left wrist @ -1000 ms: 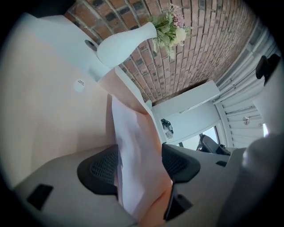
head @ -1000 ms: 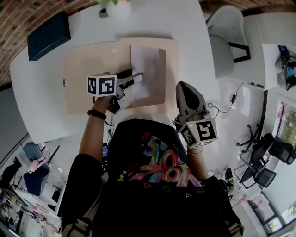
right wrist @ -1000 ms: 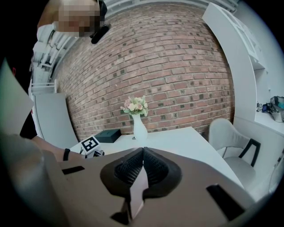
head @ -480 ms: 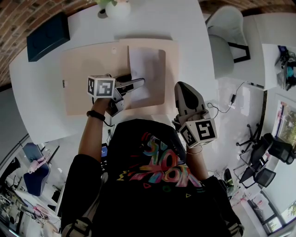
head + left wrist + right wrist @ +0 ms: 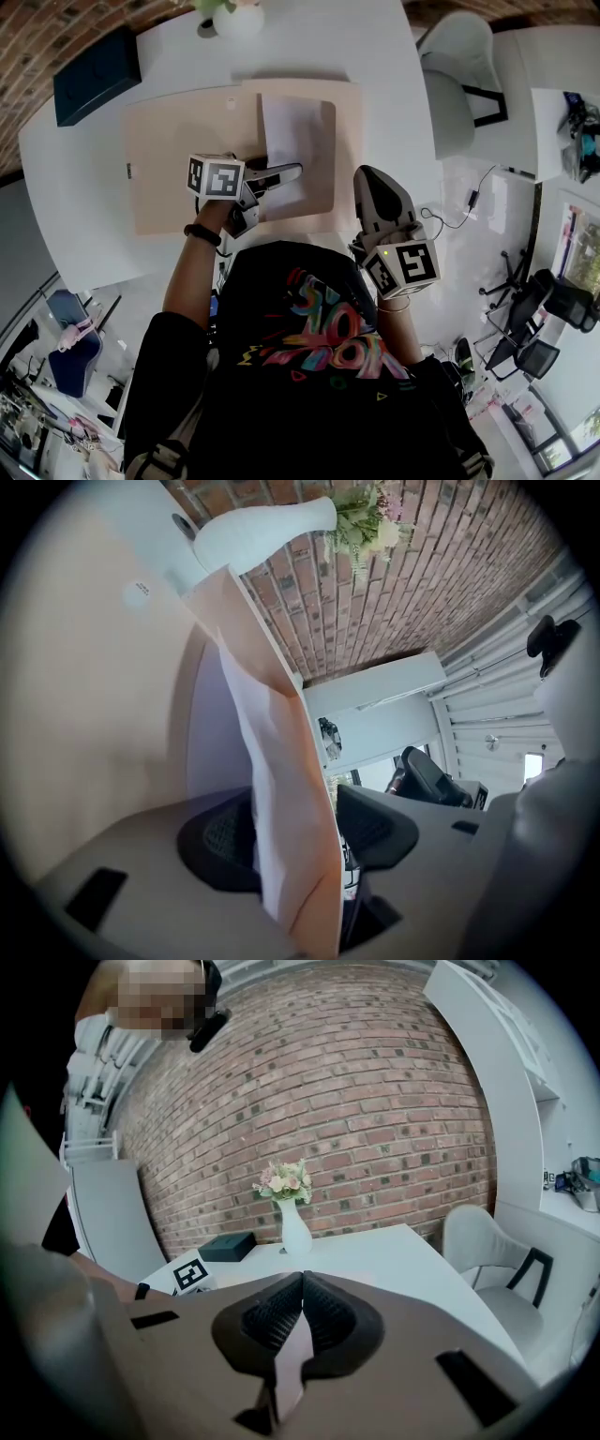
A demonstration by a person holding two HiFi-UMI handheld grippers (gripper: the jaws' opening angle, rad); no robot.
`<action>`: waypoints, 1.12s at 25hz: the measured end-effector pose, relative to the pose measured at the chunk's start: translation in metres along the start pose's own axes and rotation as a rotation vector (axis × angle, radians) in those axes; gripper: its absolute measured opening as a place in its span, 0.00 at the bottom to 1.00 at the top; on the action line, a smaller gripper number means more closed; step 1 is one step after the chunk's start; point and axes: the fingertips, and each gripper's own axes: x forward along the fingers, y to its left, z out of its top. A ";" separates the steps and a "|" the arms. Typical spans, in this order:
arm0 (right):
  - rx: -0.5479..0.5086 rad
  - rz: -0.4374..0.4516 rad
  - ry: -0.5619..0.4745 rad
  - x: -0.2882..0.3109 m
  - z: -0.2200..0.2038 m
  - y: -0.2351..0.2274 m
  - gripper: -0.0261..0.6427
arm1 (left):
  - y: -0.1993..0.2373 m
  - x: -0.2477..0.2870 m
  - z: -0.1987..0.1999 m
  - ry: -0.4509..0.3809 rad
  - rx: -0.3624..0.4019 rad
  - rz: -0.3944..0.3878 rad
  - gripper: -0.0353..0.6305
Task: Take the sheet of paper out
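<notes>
I see the big white table (image 5: 375, 56) bearing the open peach card folder (image 5: 178, 150). The white sheet of paper (image 5: 291, 122) lies in the folder's right half. My left gripper (image 5: 286, 175) stands with jaws apart around the sheet and the folder cover. My right gripper (image 5: 373, 180), jaws pressed together, is just right of the folder.

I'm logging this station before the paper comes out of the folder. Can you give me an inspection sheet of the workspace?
Surface: white table, carrying the items below.
Job's things: tan folder lies on the table; sheet of paper is on its right half.
Clutter: dark box and vase of flowers at the far edge.
Grippers: left gripper has its jaws apart, either side of the sheet and a folder flap; right gripper is shut, nothing seen in it, at the table's near edge.
Cables: one cable on the floor to the right; nothing seen on the table.
Surroundings: brick wall, white chair, black office chairs.
</notes>
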 end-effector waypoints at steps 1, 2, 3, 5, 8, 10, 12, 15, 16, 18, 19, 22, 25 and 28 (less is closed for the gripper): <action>0.000 -0.001 0.001 0.000 0.000 0.000 0.07 | 0.002 -0.001 0.001 -0.011 0.004 0.014 0.36; 0.000 -0.002 0.002 0.001 0.000 0.000 0.07 | 0.004 -0.003 0.002 -0.023 0.012 0.033 0.13; 0.000 -0.003 0.003 0.001 0.000 0.000 0.07 | 0.007 -0.004 0.003 -0.031 0.023 0.051 0.11; 0.002 -0.005 0.002 0.001 0.001 -0.001 0.07 | 0.009 -0.006 0.002 -0.036 0.035 0.070 0.09; 0.000 -0.003 0.002 -0.001 0.001 0.001 0.07 | 0.007 -0.007 0.001 -0.041 0.049 0.074 0.09; -0.003 0.000 0.000 -0.001 0.001 0.003 0.07 | 0.005 -0.010 0.001 -0.046 0.066 0.078 0.09; -0.008 0.007 -0.005 -0.001 0.002 0.005 0.07 | 0.003 -0.013 0.003 -0.054 0.086 0.085 0.09; -0.014 0.015 -0.005 0.000 0.004 0.009 0.07 | 0.000 -0.021 0.004 -0.070 0.131 0.110 0.09; -0.016 0.018 -0.005 -0.001 0.004 0.010 0.07 | 0.000 -0.024 0.004 -0.076 0.143 0.120 0.09; -0.023 0.030 -0.006 0.000 0.005 0.014 0.07 | -0.001 -0.032 0.004 -0.091 0.161 0.139 0.09; -0.026 0.036 -0.007 0.000 0.006 0.016 0.07 | -0.001 -0.037 0.004 -0.100 0.167 0.148 0.09; -0.039 0.058 -0.010 0.002 0.007 0.027 0.07 | 0.000 -0.054 0.005 -0.136 0.179 0.172 0.09; -0.056 0.087 -0.010 0.005 0.008 0.039 0.07 | 0.002 -0.076 0.006 -0.180 0.184 0.200 0.09; -0.079 0.122 -0.009 0.008 0.009 0.052 0.07 | 0.003 -0.100 0.005 -0.229 0.191 0.234 0.09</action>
